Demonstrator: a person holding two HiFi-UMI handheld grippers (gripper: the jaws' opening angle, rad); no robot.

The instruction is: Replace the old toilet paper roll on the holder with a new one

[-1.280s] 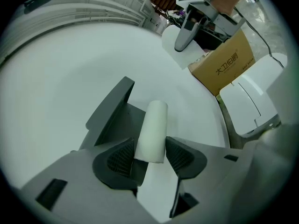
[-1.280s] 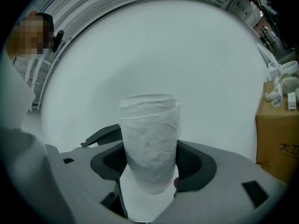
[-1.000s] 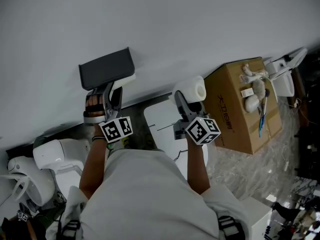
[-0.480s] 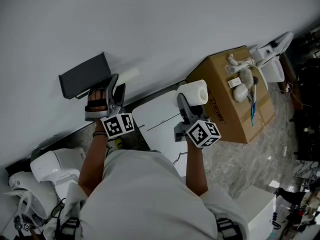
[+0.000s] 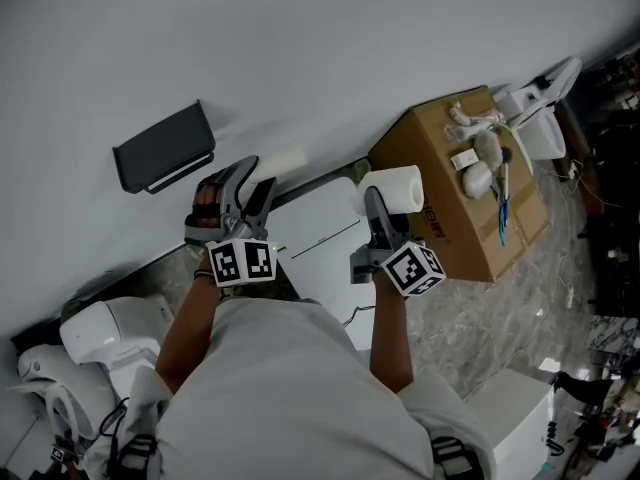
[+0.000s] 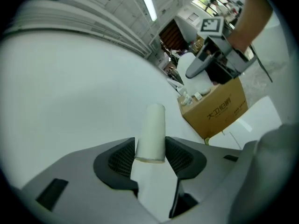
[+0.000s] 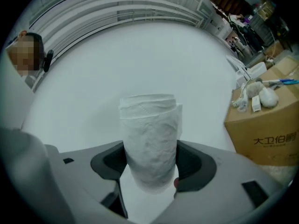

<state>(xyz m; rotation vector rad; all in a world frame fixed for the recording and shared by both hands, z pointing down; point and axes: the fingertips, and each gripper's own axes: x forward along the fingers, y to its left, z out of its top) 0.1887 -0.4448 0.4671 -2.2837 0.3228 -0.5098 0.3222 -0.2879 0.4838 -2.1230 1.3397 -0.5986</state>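
Observation:
The dark holder point(image 5: 165, 148) hangs bare on the white wall. To its right, my left gripper point(image 5: 254, 176) is shut on the old roll, a thin pale cardboard tube point(image 5: 283, 161). In the left gripper view the tube point(image 6: 152, 129) stands pinched between the ribbed pads of the left gripper point(image 6: 150, 155). My right gripper point(image 5: 378, 206) is shut on the new white toilet paper roll point(image 5: 393, 190), held further right near the box. In the right gripper view the new roll point(image 7: 150, 139) fills the gap of the right gripper point(image 7: 150, 167).
A cardboard box point(image 5: 455, 203) with small items and a toothbrush on top stands right of the right hand. A white flat panel point(image 5: 320, 243) lies on the floor below both grippers. A toilet point(image 5: 110, 328) is at the lower left. The floor is marble.
Both hands have shifted right, away from the holder. The left gripper has carried the cardboard tube clear of it. The right gripper keeps its hold on the new roll.

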